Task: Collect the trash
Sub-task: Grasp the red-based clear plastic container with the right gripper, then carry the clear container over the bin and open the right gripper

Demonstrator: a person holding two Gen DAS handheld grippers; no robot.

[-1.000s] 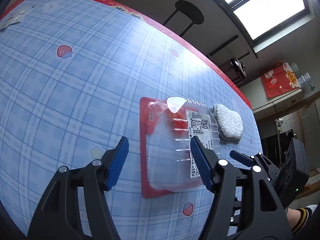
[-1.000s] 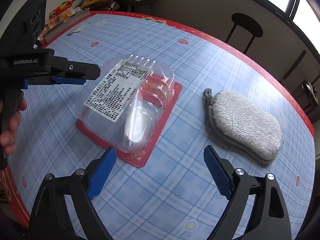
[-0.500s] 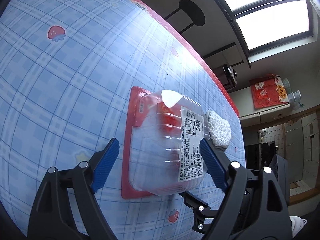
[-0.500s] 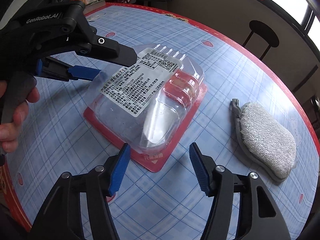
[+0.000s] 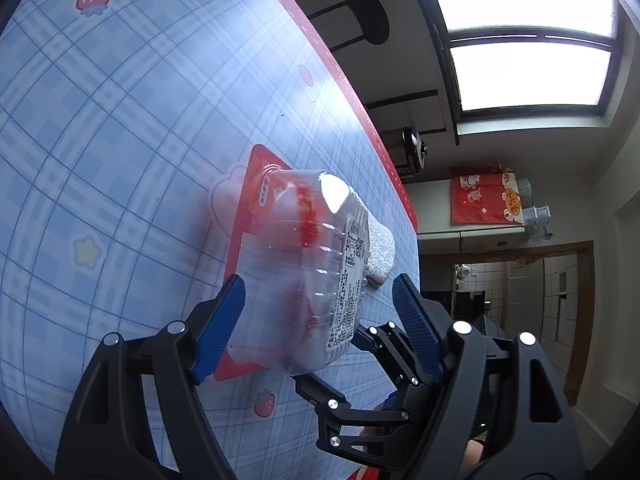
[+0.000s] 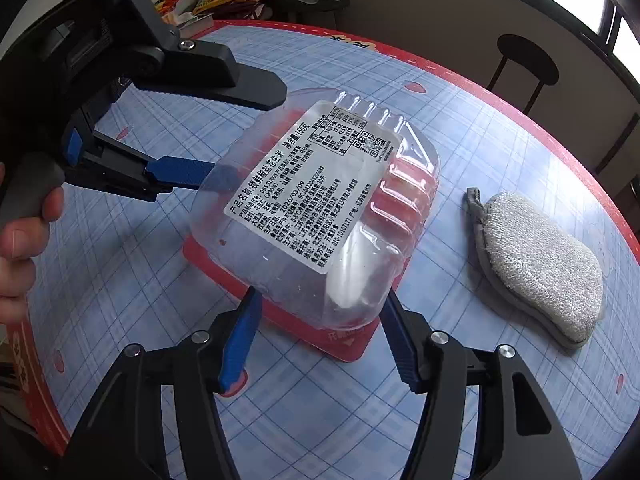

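Container tilted, long axis toward right tongs gripping it, left tongs closing around it.

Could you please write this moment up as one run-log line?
task: collect trash | right gripper: shut on clear plastic container | left gripper: closing around it, one pad apart | sponge: untouched

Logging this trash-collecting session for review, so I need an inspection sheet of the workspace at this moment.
Surface: table under a blue plaid cloth with a red border.
Job's things: clear plastic container with a printed label, on a red tray.
Clutter: grey scrubbing pad beside the tray, apart from it.
Grippers: right hand-held gripper shut on the container's near end; left hand-held gripper straddling the container, jaws closing, far pad clear.
Cables: nothing seen.
Surroundings: black stool, window, snack bags on a side table.
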